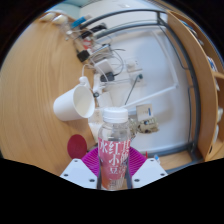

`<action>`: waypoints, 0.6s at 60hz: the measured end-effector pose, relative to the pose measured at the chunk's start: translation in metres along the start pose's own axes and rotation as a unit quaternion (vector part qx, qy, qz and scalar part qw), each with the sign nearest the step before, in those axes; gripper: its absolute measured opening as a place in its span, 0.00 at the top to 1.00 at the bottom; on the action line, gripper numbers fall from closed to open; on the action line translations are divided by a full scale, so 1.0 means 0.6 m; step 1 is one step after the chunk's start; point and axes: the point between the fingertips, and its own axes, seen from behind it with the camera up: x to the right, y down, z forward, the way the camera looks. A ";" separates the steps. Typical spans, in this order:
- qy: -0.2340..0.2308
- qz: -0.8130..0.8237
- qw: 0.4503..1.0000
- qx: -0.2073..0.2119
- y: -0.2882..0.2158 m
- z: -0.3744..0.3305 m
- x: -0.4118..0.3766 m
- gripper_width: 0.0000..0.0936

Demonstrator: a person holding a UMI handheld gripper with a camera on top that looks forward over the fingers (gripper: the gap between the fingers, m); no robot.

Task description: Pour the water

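Observation:
My gripper (113, 172) is shut on a clear plastic bottle (114, 148) with a pink label and a white cap. Both magenta pads (92, 158) press on its sides. The bottle stands upright between the fingers and is held above the wooden table. A white paper cup (76, 102) lies tilted just ahead and to the left of the bottle's cap, its open mouth facing the bottle.
A white table (140, 60) with cables, small devices and clutter stretches beyond the cup. A wooden surface (35, 80) lies to the left. A wooden edge (205, 110) runs along the right side.

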 end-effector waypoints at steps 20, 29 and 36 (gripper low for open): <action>0.039 -0.291 0.956 0.000 -0.064 0.044 0.045 0.64; 0.065 -0.383 0.921 -0.013 -0.077 0.060 0.059 0.63; 0.068 -0.408 0.911 -0.010 -0.085 0.063 0.061 0.63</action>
